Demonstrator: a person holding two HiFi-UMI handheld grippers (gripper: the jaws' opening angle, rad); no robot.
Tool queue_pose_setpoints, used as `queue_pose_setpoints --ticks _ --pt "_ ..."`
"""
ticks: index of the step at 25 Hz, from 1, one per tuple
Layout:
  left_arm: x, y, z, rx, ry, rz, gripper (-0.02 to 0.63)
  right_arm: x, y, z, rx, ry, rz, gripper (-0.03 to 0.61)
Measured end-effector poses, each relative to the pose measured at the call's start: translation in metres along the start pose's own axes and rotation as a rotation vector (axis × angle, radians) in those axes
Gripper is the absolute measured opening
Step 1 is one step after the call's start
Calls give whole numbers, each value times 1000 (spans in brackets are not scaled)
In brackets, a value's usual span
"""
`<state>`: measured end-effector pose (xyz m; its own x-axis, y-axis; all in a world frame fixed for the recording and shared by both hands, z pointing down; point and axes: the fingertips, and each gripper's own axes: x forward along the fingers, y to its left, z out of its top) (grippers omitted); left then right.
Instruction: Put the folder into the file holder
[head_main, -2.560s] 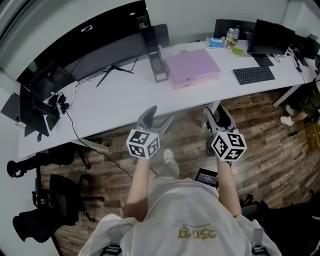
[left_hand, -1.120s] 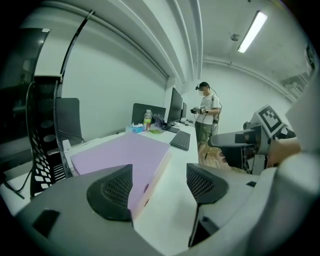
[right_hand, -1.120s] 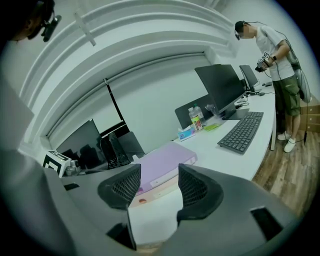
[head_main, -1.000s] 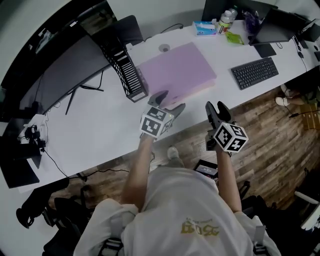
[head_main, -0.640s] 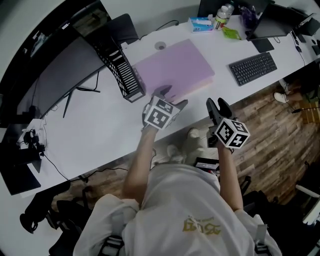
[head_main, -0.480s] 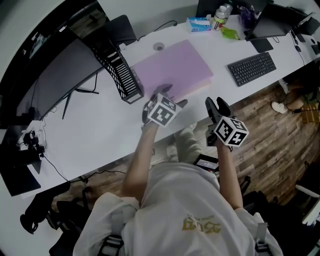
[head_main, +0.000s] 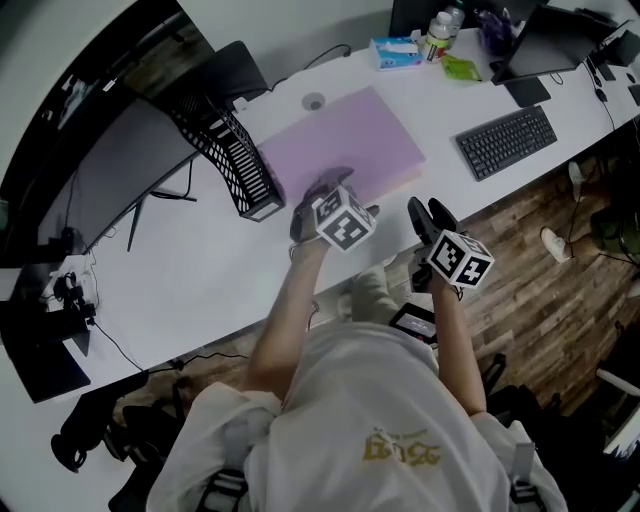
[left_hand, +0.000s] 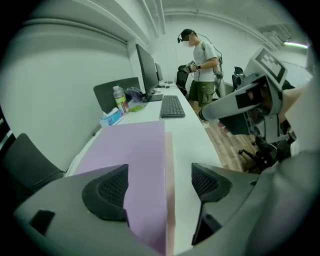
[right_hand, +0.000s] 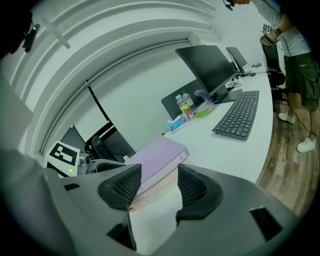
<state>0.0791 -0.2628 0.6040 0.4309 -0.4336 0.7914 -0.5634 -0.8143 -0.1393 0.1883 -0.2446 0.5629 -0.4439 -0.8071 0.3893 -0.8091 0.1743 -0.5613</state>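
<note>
Reaching for the pick-up is the step in hand: the purple folder lies flat on the white desk in the upper middle of the head view, not yet lifted, with the black wire file holder standing just beside its left edge; whether the two touch cannot be told. The left gripper hangs over the folder's near edge at frame centre, and its jaws have just been opening. In the left gripper view they stand wide apart with the folder's long edge running up between the two pads, neither pad pressing on it, so nothing is grasped. The right gripper sits right of centre, off the desk's front edge, jaws likewise parted and empty. In the right gripper view the folder's near corner shows through the gap but lies beyond the pads. A keyboard rests well apart at the upper right and should not interfere. Judging from this, the next move calls for bringing one or both sets of jaws down onto the near edge so a pad gets under the cover, clamping firmly, then raising the folder, turning it upright and steering it leftward into a slot of the holder. A broad, flat folder held at one edge may sag or swing, so a two-handed hold looks wise.
</note>
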Motion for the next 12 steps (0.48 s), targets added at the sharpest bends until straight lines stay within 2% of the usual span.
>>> queue_pose_setpoints --ticks 7,12 --pt "18 5 -3 41 71 11 423 3 -15 -1 4 18 -15 221" --pt "27 7 1 38 54 10 434 6 -19 -2 8 31 -14 218"
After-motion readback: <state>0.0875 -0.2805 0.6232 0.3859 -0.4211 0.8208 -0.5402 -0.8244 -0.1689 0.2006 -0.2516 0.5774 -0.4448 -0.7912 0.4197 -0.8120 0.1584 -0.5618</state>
